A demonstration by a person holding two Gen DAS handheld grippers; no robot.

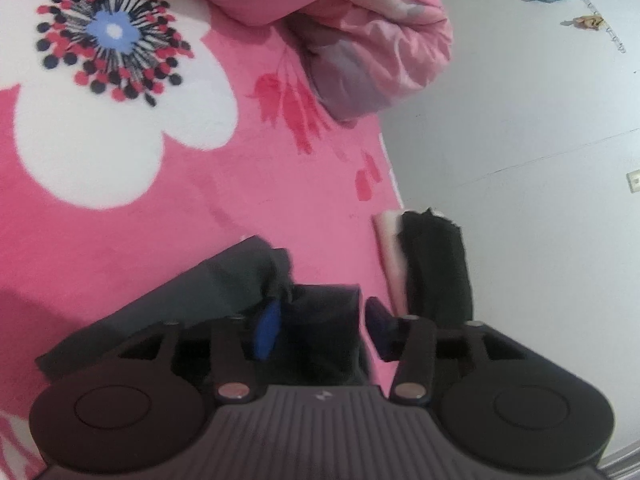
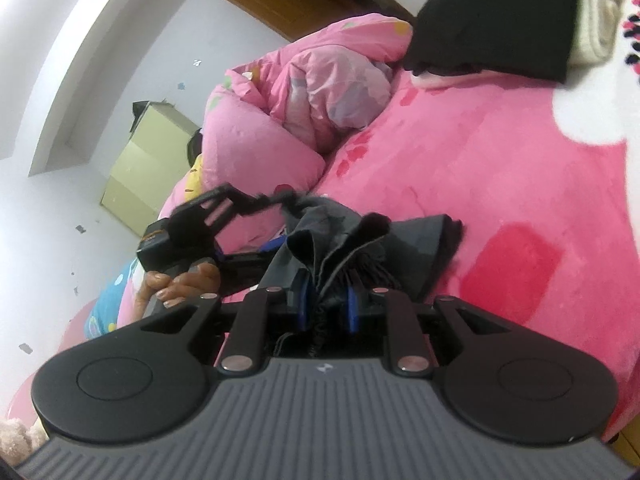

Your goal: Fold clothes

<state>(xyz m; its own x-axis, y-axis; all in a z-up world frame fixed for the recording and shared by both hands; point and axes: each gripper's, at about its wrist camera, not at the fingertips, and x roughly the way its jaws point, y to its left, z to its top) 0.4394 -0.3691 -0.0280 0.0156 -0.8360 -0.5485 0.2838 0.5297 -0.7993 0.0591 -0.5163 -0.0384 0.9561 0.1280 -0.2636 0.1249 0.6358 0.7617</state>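
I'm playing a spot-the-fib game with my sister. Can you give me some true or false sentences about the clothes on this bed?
1. The right hand-held gripper is pinching the dark grey crumpled fabric garment. True.
2. The fleecy bed blanket is green. False: it is pink with a big white flower.
3. The left hand-held gripper stands open. True: its blue pads are apart, with dark cloth between them.
4. A folded black garment lies farther up the bed. True.
5. The puffy quilt is folded flat. False: it is bunched in a heap.
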